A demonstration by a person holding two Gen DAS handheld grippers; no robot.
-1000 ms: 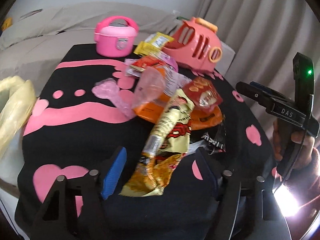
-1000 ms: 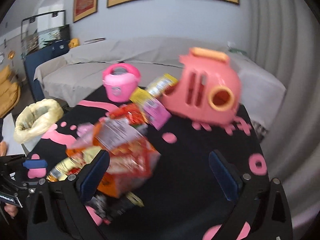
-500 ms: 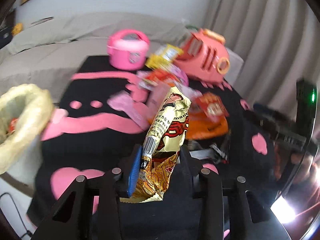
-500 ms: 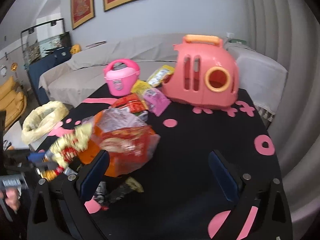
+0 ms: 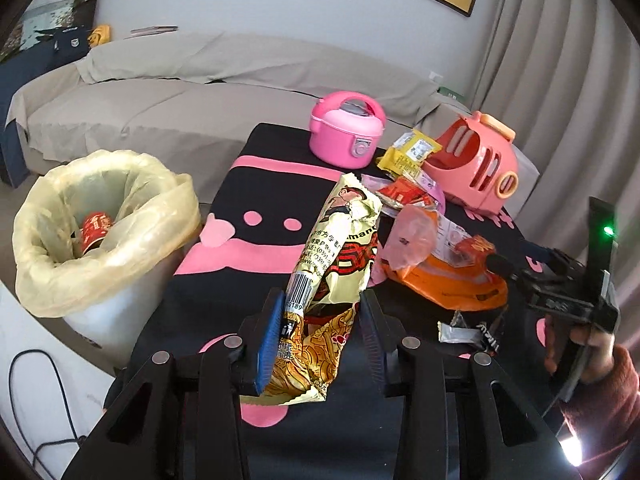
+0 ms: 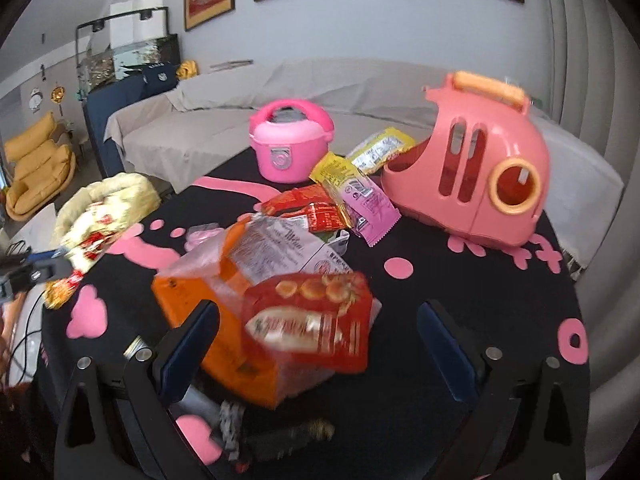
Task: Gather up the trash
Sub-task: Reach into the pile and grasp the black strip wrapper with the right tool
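Note:
My left gripper [image 5: 318, 332] is shut on a long yellow snack wrapper [image 5: 332, 264] and holds it upright above the black table with pink patches [image 5: 240, 280]. A bin lined with a yellowish bag [image 5: 100, 232] stands left of the table, with a red wrapper inside. My right gripper [image 6: 316, 344] is open, its fingers either side of a red snack packet [image 6: 308, 320] that lies on an orange packet [image 6: 208, 308]. More wrappers [image 6: 340, 196] lie in a pile mid-table. The left gripper and its wrapper [image 6: 88, 232] show at the left of the right wrist view.
A pink toy rice cooker [image 5: 346, 134] and a pink toy toaster [image 5: 476, 168] stand at the table's far side. A grey sofa [image 5: 180, 80] runs behind. A cable [image 5: 40, 400] lies on the floor by the bin.
My left gripper closed on the yellow wrapper, lifted it off the table and swung left, bringing the bin into view. My right gripper moved in over the red packet.

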